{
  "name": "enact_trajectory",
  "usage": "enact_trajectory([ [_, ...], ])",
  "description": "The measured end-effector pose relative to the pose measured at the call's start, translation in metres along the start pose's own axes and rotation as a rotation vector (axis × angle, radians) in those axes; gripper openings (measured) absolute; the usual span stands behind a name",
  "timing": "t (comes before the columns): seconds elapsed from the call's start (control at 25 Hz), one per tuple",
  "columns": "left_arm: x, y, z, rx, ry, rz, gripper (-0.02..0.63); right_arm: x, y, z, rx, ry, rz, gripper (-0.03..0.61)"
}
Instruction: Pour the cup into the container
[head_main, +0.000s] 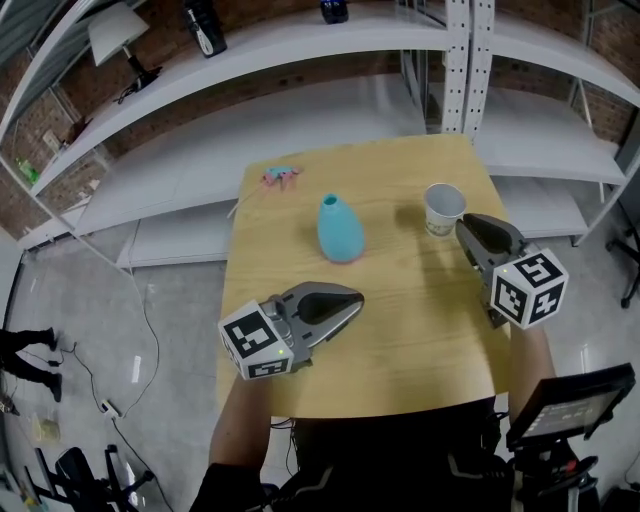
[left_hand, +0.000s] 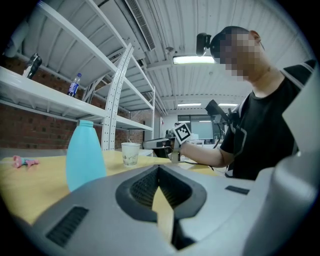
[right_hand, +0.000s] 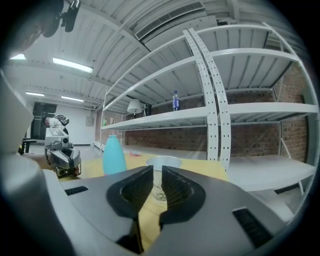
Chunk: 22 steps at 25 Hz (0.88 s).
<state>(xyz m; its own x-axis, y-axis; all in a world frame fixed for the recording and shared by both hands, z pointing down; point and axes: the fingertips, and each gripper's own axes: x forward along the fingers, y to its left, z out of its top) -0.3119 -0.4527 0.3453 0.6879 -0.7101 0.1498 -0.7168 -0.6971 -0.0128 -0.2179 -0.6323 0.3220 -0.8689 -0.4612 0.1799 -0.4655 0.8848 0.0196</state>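
A white paper cup (head_main: 443, 208) stands upright at the right rear of the wooden table (head_main: 400, 340). A light blue bottle-shaped container (head_main: 340, 228) stands upright near the table's middle, to the cup's left. My right gripper (head_main: 463, 226) points at the cup from its near right side. In the right gripper view its jaws (right_hand: 156, 172) stand close together with a narrow gap, and the cup (right_hand: 165, 161) shows just beyond the tips, not between the pads. My left gripper (head_main: 355, 297) hovers low in front of the container, shut with nothing in it; its own view shows the container (left_hand: 85, 155) and the cup (left_hand: 130, 153) beyond.
A small pink and teal object (head_main: 282, 177) lies at the table's far left corner. White metal shelving (head_main: 460, 60) with bottles runs behind the table. A dark screen on a stand (head_main: 570, 400) sits at the near right, off the table.
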Motion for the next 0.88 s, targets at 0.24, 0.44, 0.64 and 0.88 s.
enact_trajectory([
  [0.24,-0.008,0.011,0.002,-0.020,0.001,0.078,0.002,-0.007,0.006,0.011,0.002,-0.017,-0.003,0.002],
  [0.44,-0.026,-0.001,0.007,-0.048,-0.027,0.208,0.002,-0.044,0.044,0.022,0.010,-0.060,0.044,0.002],
  [0.64,-0.035,-0.051,0.023,0.053,-0.060,0.298,0.002,-0.082,0.075,0.023,-0.005,-0.092,0.085,0.002],
  [0.88,-0.053,-0.170,0.051,0.036,-0.155,0.337,0.002,-0.170,0.130,0.027,-0.017,-0.112,0.101,0.002],
])
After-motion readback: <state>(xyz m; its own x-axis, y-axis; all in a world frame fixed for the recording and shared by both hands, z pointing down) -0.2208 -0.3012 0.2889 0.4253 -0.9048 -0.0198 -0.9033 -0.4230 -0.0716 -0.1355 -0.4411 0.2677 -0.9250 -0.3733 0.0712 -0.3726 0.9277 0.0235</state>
